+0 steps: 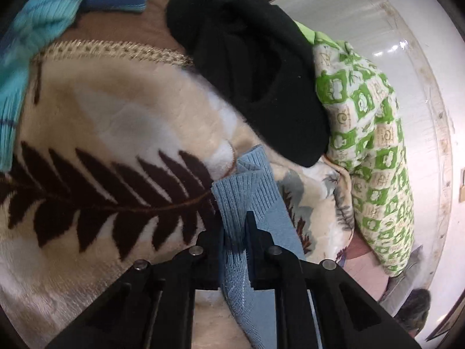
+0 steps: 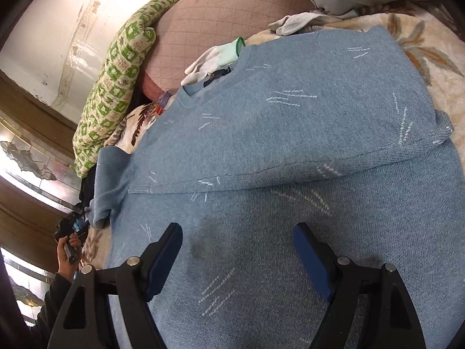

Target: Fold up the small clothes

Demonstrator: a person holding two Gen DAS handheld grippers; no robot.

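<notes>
One blue sweater (image 2: 290, 145) lies spread on the leaf-patterned blanket (image 1: 101, 116) of the bed, its upper half folded down over the lower, with two white gloves (image 2: 215, 58) beside its collar. The left hand-held gripper (image 1: 235, 232) is pressed together, pinching a ribbed sleeve cuff (image 1: 247, 180). The right hand-held gripper (image 2: 238, 244) is spread wide above the sweater body, holding nothing.

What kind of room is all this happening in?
Most likely a bedroom at home. The blue sweater lies spread on a plush leaf-patterned blanket, with a green-and-white quilt bunched at the edge and a white tiled wall behind.
</notes>
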